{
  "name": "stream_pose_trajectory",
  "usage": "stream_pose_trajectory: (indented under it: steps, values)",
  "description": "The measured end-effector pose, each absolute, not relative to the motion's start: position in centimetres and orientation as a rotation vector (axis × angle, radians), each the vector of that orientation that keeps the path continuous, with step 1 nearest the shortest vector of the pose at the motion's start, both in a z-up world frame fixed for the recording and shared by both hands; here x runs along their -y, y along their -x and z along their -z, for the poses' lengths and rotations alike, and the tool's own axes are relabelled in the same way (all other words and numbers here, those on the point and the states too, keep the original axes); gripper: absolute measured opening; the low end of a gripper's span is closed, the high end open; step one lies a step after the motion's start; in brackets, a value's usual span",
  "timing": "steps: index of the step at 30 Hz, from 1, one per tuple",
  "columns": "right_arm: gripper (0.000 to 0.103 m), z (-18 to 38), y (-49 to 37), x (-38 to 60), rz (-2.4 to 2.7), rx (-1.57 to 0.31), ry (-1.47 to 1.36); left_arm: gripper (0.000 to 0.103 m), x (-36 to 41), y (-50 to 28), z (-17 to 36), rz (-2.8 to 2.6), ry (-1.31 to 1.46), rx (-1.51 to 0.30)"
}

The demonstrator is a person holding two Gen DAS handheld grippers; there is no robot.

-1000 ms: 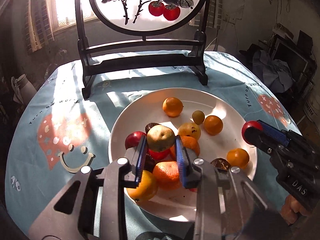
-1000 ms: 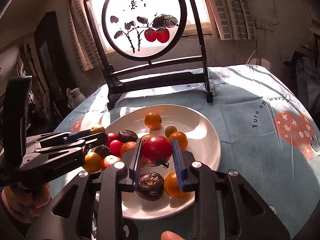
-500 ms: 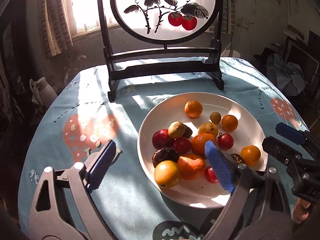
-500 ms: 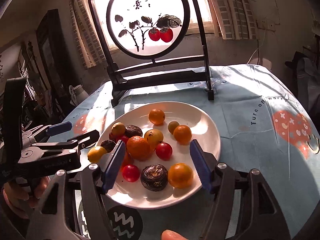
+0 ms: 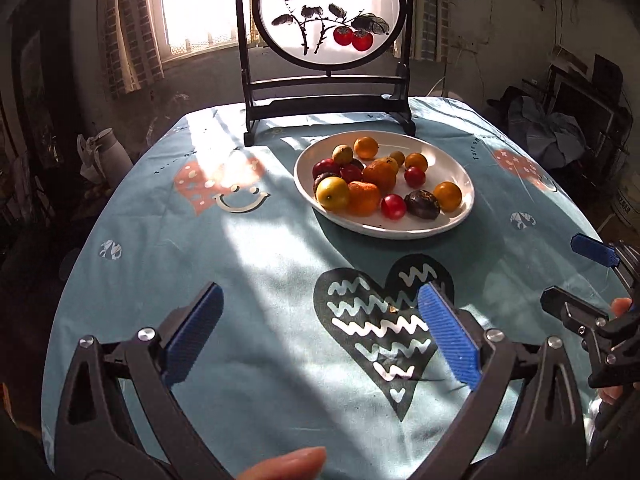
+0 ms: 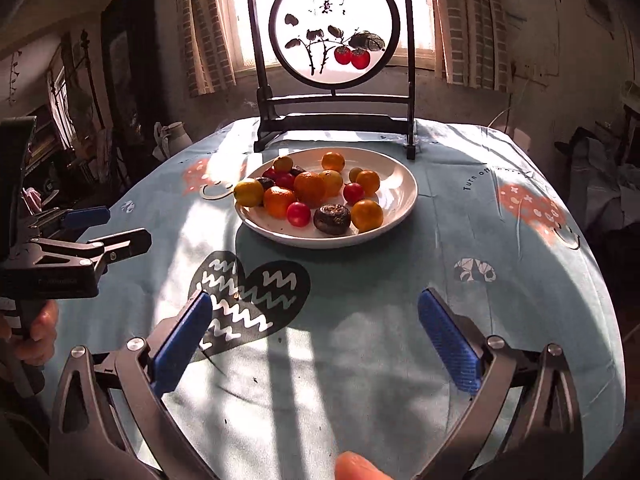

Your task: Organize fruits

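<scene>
So both grippers have just let go and pulled back from the plate [image 5: 466,194]. A second ago the left gripper [image 5: 320,336] was pinched around a brownish-green pear-looking fruit and the right gripper [image 6: 316,332] was clamped on a red tomato, both right over the pile. Now the jaws on both are still spreading toward fully wide, nothing between them in either view, just the blue tablecloth [image 5: 280,264] with the black heart print [image 5: 380,320] under them.

The fruits are all on the white plate, which sits in the upper middle of both frames, just in front of the round painted screen [image 6: 334,36] at the far side of the table. The brownish-green fruit [image 5: 343,154] is now at the back left of the pile near a small orange [image 5: 366,147], and a red tomato [image 6: 353,193] rests toward the right, beside another orange [image 6: 368,181]. I count a bunch of oranges, a yellow one [image 6: 248,192] at the left edge, a few tomatoes and a dark wrinkly fruit [image 6: 332,219] up front.

What does it mean? My read: those two pieces are delivered and nothing is left loose on the table that I can see, so the sorting looks basically done, or at least this round is. The plate is well apart from both grippers now. In the right wrist view, the left gripper shows at the left edge, also empty.
</scene>
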State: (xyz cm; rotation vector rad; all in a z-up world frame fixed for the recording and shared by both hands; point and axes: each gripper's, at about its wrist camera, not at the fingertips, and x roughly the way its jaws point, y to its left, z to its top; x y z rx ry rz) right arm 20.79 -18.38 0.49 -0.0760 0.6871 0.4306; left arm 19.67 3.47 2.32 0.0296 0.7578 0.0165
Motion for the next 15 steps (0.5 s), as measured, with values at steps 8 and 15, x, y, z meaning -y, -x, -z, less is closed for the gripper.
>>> stream_pose_trajectory:
  steps: [8, 15]
  values:
    - [0.102, 0.0, -16.6, 19.1, -0.418, -0.695, 0.066, 0.1, -2.9, -14.2, -1.8, 0.005, -0.031, -0.758]
    - [0.102, -0.1, -14.5, 19.2, -0.415, -0.692, 0.081, 0.1, -2.2, -12.6, -1.8, 0.024, -0.025, -0.752]
